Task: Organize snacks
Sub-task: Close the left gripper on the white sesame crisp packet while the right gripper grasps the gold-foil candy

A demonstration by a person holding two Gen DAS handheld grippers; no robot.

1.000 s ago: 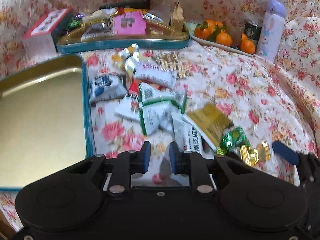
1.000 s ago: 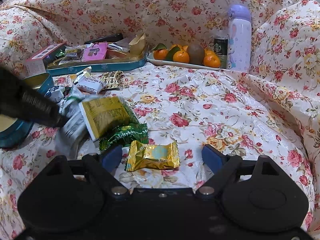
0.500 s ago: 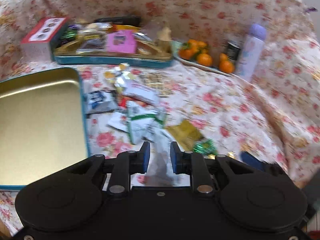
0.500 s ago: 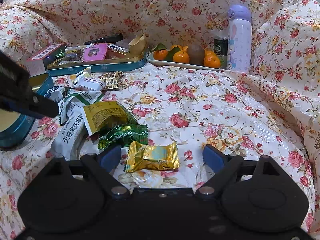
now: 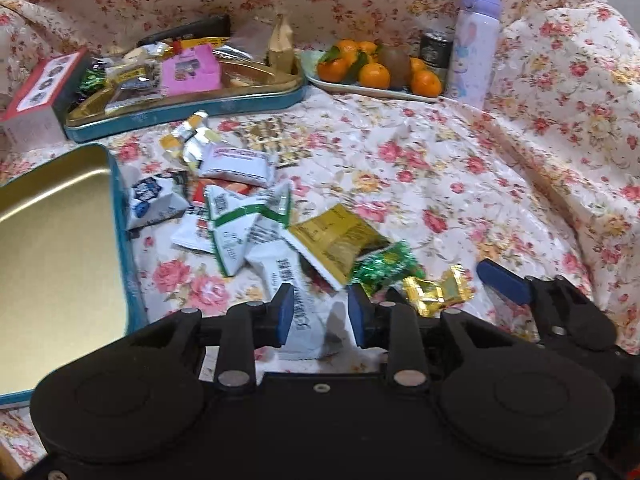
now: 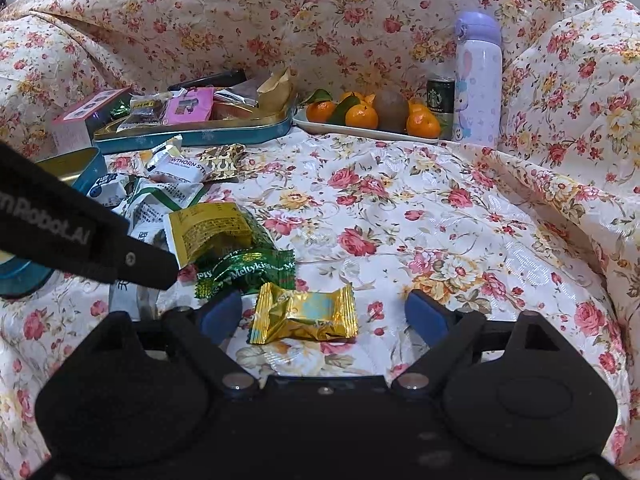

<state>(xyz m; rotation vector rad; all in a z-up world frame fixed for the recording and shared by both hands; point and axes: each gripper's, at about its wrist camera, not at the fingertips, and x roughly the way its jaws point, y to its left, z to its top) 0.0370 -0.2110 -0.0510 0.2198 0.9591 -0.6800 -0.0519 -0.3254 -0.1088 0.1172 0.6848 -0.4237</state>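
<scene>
A heap of snack packets lies on the flowered cloth. My left gripper (image 5: 320, 314) is partly open, its jaws either side of a white sesame-crisp packet (image 5: 304, 312) without pressing it. My right gripper (image 6: 322, 316) is wide open around a gold candy (image 6: 306, 314) that lies flat on the cloth. A green Meltykiss candy (image 6: 244, 272) and a yellow packet (image 6: 208, 230) lie just beyond it. An empty gold tin (image 5: 52, 248) with a teal rim sits at the left in the left wrist view.
A second teal tin (image 5: 192, 100) full of snacks stands at the back, a red-and-white box (image 5: 36, 92) beside it. A plate of oranges (image 6: 368, 114), a can (image 6: 440, 100) and a lilac bottle (image 6: 478, 80) stand at back right. Cloth rises at the right.
My left gripper has moved forward and down over the white packet and its jaws have opened wider. The right gripper has stayed put around the gold candy.
</scene>
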